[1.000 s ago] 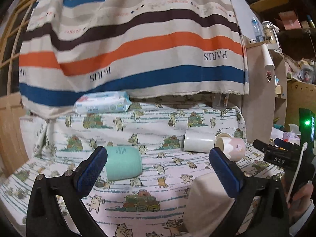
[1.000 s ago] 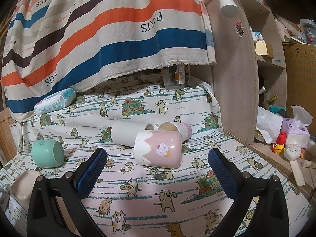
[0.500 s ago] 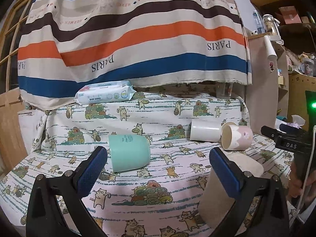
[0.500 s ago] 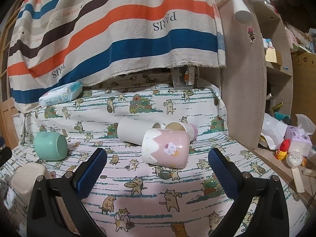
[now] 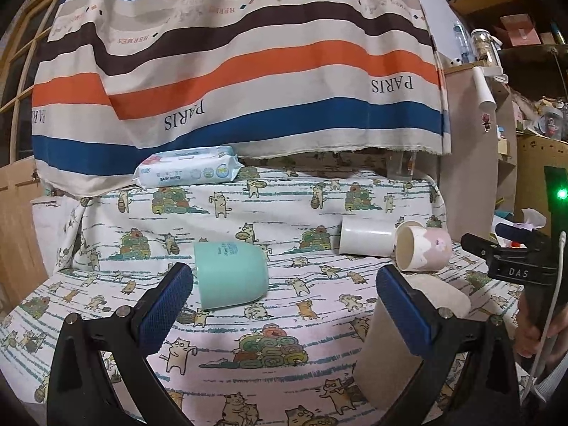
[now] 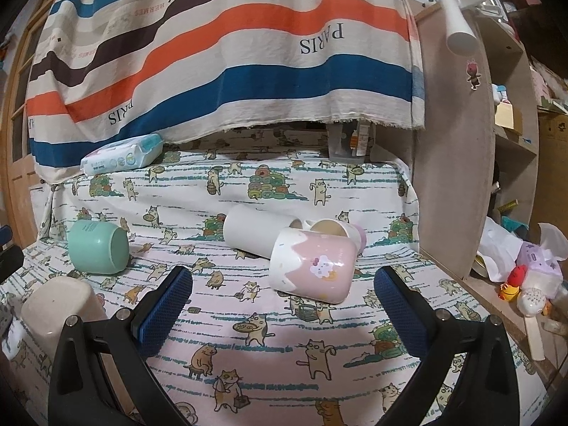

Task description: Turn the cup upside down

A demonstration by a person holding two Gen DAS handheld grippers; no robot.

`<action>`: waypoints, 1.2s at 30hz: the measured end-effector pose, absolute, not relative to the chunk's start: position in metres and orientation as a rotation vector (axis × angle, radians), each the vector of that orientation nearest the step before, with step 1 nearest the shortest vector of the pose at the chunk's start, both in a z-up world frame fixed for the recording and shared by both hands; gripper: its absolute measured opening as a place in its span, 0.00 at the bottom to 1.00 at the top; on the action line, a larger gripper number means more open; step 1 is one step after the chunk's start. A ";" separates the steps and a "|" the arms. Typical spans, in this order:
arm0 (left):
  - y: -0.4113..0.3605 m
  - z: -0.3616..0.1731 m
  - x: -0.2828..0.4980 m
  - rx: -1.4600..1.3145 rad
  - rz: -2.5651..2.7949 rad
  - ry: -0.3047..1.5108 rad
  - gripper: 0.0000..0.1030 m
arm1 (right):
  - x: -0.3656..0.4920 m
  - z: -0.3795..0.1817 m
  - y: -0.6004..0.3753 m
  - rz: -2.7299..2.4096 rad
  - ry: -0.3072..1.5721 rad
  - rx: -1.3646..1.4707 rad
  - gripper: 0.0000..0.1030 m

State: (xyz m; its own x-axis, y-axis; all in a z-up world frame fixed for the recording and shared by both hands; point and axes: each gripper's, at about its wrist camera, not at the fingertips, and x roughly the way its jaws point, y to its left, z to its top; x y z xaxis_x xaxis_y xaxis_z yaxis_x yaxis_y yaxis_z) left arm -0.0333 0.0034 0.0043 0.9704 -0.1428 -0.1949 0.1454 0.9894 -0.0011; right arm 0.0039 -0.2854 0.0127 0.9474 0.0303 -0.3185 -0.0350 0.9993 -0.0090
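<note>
Lying on their sides on the cat-print cloth (image 6: 269, 372) are four cups, with a fifth, a beige cup (image 5: 401, 340), standing mouth-down: its flat closed base shows in the right wrist view.

Taking the pink cloud cup (image 6: 312, 266) as landmark: it rests just ahead of the right gripper (image 6: 284, 309), roughly centred between the wide-apart fingers, which hold nothing. Its long axis runs across the gripper's line of sight, the white-scalloped rim end to the left and the rounded base to the right. Touching it from behind are a white cylindrical cup (image 6: 255, 230) and a second pink cup (image 6: 337, 230) whose mouth faces the camera. Well to its left lies the mint green cup (image 6: 97, 248).

The left gripper (image 5: 284, 309) is also spread wide and empty. The mint green cup sits just ahead of its left finger, with the beige cup pressed beside its right finger; from here the pink cloud cup is far off to the right.

Judging by reach, the right hand is nearer the pink cloud cup, the left nearer the mint one. One baby-wipes pack (image 5: 186, 172) sits at the back under the striped cloth (image 5: 248, 81).
</note>
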 end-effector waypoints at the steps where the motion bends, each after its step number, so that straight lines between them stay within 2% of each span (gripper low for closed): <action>1: 0.004 0.004 -0.033 0.013 -0.141 0.197 1.00 | 0.004 0.013 -0.285 0.032 0.324 -0.015 1.00; 36: 0.005 0.002 -0.028 0.011 -0.074 0.219 1.00 | 0.003 0.013 -0.281 0.079 0.326 -0.027 1.00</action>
State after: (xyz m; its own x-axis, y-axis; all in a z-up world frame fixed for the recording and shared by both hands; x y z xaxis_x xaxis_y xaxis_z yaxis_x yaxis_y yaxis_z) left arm -0.0283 0.0048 0.0020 0.9734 -0.0719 -0.2176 0.0743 0.9972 0.0031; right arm 0.0027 -0.2810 0.0128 0.9442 0.0735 -0.3212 -0.0823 0.9965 -0.0140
